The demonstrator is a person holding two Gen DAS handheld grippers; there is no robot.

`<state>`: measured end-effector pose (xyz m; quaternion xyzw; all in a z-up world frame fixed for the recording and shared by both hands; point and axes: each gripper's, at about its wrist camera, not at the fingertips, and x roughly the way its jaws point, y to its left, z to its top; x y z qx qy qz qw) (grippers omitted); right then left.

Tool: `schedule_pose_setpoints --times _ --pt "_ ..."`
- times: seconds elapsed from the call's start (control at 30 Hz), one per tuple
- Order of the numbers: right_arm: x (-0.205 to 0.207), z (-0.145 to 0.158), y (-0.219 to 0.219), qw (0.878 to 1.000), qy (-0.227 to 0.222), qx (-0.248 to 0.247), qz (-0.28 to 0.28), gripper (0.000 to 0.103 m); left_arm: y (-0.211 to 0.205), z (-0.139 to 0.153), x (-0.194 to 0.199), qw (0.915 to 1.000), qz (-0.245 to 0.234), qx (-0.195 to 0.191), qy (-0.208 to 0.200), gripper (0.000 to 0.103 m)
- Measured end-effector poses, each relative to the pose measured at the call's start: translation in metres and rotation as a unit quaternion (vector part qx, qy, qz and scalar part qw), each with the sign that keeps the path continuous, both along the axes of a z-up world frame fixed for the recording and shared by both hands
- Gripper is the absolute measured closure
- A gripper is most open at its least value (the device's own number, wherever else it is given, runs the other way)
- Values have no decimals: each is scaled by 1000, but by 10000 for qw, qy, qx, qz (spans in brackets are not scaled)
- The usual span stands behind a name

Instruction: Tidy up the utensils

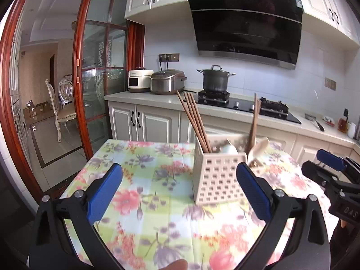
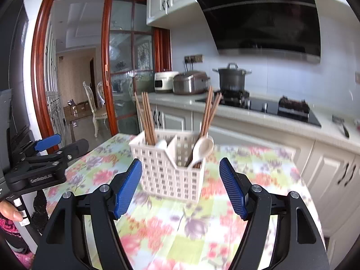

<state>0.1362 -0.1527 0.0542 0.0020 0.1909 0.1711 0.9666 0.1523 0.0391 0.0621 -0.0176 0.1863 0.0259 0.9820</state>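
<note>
A white perforated utensil holder [image 1: 217, 175] stands on the floral tablecloth [image 1: 146, 193]; it also shows in the right wrist view [image 2: 166, 168]. It holds brown chopsticks [image 1: 193, 119] in one compartment, more chopsticks [image 2: 209, 114] and a white ceramic spoon [image 2: 201, 149] in another. My left gripper [image 1: 180, 193] is open and empty, a little in front of the holder. My right gripper [image 2: 180, 185] is open and empty, facing the holder from the other side. Each gripper shows in the other's view: the right gripper [image 1: 333, 171], the left gripper [image 2: 42, 159].
The table edge drops off to the tiled floor at left [image 1: 56, 148]. Behind the table runs a kitchen counter [image 1: 157, 100] with two rice cookers [image 1: 167, 82], a pot [image 1: 216, 78] on the gas hob, and a knife [image 1: 317, 121].
</note>
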Motion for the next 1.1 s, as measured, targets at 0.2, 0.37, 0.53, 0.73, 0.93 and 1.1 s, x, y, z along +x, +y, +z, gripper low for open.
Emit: schedule_pose_setpoints --times 0.2,0.37,0.53,0.73,0.93,1.1 --pt "-17 -11 -10 9993 365 112 33 33 -9 -7 -29 9998 -138 103 106 5" --pt "-29 -13 -13 9991 428 44 50 30 -14 -11 -41 9996 -252 47 142 5" --pt "-37 -11 -10 9991 396 -65 127 27 -20 -11 -47 9994 -249 146 165 5" --pt "-39 -10 -9 9992 338 -190 66 25 -18 -11 -49 9992 -285 136 251 5" --pt "-37 -11 -10 9990 400 -215 39 25 -16 -11 -51 9991 -283 55 320 5" --pt "-38 -11 -9 9989 412 -228 46 23 -18 -9 -53 9991 -313 66 279 5"
